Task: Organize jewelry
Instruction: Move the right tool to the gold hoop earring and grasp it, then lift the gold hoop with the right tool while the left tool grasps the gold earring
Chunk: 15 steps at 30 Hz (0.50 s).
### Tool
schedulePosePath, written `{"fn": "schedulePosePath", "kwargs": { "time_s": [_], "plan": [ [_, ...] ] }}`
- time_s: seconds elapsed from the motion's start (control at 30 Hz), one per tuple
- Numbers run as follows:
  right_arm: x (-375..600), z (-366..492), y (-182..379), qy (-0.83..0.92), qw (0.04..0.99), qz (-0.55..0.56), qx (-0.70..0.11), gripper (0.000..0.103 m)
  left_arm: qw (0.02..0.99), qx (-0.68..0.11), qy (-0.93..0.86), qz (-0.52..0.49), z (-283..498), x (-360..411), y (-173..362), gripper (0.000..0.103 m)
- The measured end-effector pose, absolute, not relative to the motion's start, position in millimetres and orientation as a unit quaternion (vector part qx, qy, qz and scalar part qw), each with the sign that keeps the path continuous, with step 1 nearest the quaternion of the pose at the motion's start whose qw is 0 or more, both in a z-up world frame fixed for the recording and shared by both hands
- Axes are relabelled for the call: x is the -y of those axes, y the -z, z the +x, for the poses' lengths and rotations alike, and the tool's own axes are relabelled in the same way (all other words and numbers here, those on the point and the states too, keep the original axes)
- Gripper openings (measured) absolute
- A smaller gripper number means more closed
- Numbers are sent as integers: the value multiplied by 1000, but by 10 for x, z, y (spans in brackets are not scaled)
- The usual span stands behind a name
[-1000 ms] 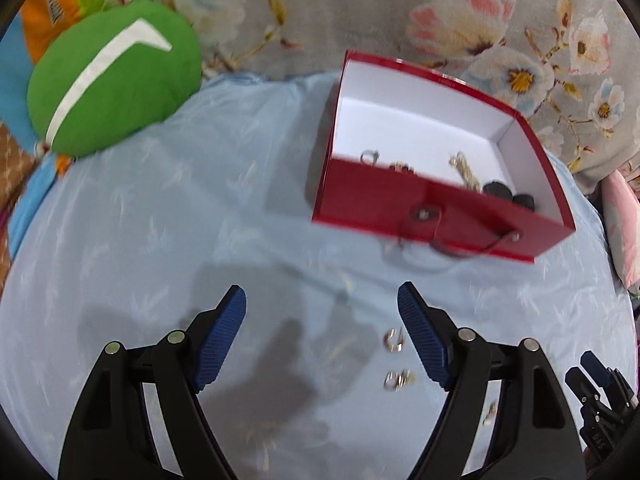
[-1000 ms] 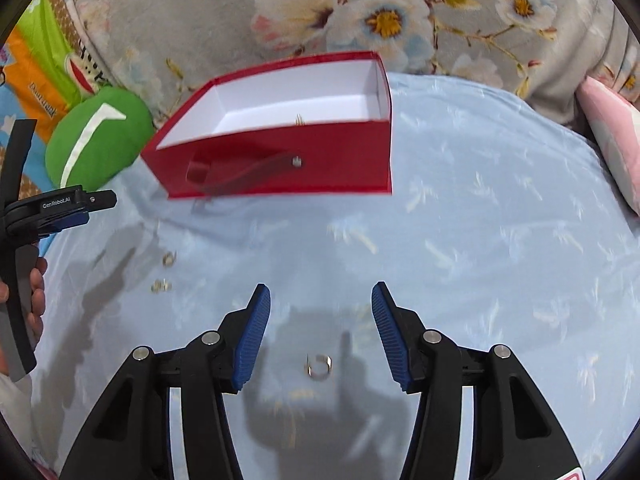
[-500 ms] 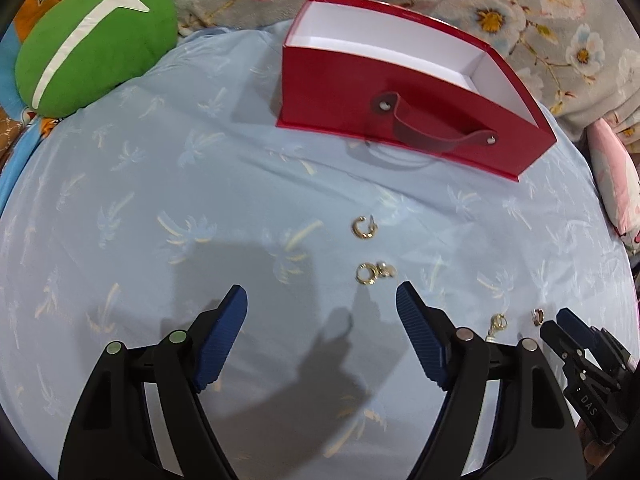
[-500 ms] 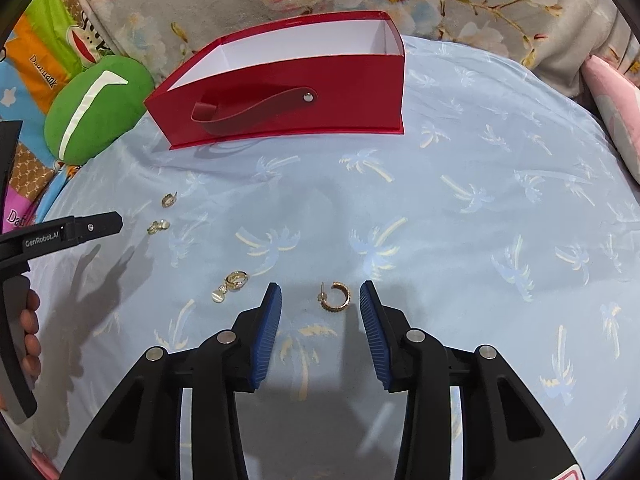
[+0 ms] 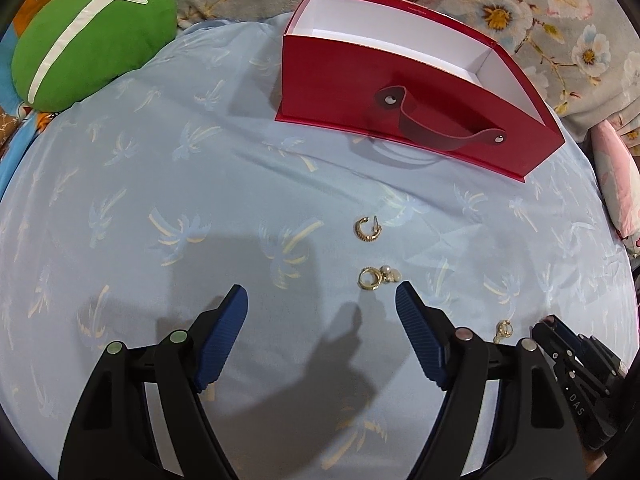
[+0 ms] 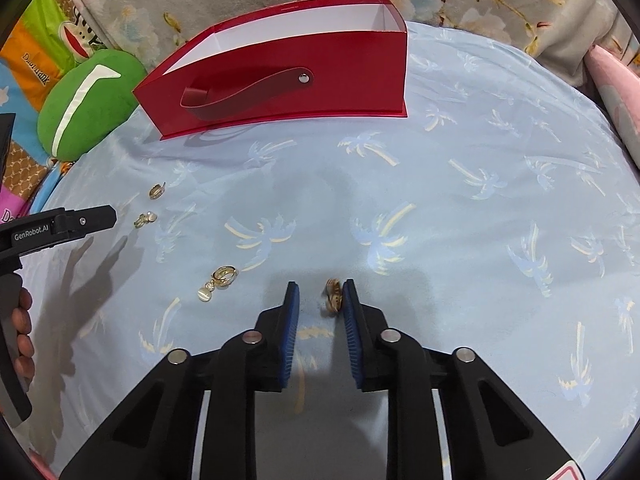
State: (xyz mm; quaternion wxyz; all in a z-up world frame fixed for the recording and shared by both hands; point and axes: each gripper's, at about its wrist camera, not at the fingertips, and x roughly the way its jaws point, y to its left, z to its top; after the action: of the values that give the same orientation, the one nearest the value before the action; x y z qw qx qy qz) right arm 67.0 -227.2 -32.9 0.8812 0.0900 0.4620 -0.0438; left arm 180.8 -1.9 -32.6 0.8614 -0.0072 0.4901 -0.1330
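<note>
A red box (image 5: pixel 408 92) with a white inside and a strap handle stands at the back of the blue cloth; it also shows in the right wrist view (image 6: pixel 280 76). My left gripper (image 5: pixel 322 300) is open and empty above the cloth. Just ahead of it lie a gold hoop with a pearl (image 5: pixel 374 278) and a gold hoop earring (image 5: pixel 365 230). My right gripper (image 6: pixel 319 294) is half closed around a gold hoop earring (image 6: pixel 333 296) that rests against the right finger (image 6: pixel 352 320). A gold hoop with a pearl drop (image 6: pixel 218 278) lies left of it.
A green cushion (image 5: pixel 88 36) lies at the back left. A flowered grey blanket (image 5: pixel 520 4) runs behind the box. A pink cushion (image 5: pixel 618 188) lies at the right edge. Two more earrings (image 6: pixel 150 204) lie near my left gripper's tip in the right wrist view (image 6: pixel 84 220).
My right gripper has moved down onto the gold hoop and its jaws have narrowed around it. My left gripper has moved closer to the two earrings ahead of it.
</note>
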Motion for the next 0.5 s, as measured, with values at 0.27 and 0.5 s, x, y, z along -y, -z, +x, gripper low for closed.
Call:
{"fn": "schedulePosePath", "kwargs": {
  "time_s": [0.27,0.5],
  "plan": [
    [2302,682,330,44,880,95,-463,4,856,-495,145,-2,2042,234,387,74],
    [2340,672,275,44,882,99,-458,4,857,-493,152,16,2218,504,476,58]
  ]
}}
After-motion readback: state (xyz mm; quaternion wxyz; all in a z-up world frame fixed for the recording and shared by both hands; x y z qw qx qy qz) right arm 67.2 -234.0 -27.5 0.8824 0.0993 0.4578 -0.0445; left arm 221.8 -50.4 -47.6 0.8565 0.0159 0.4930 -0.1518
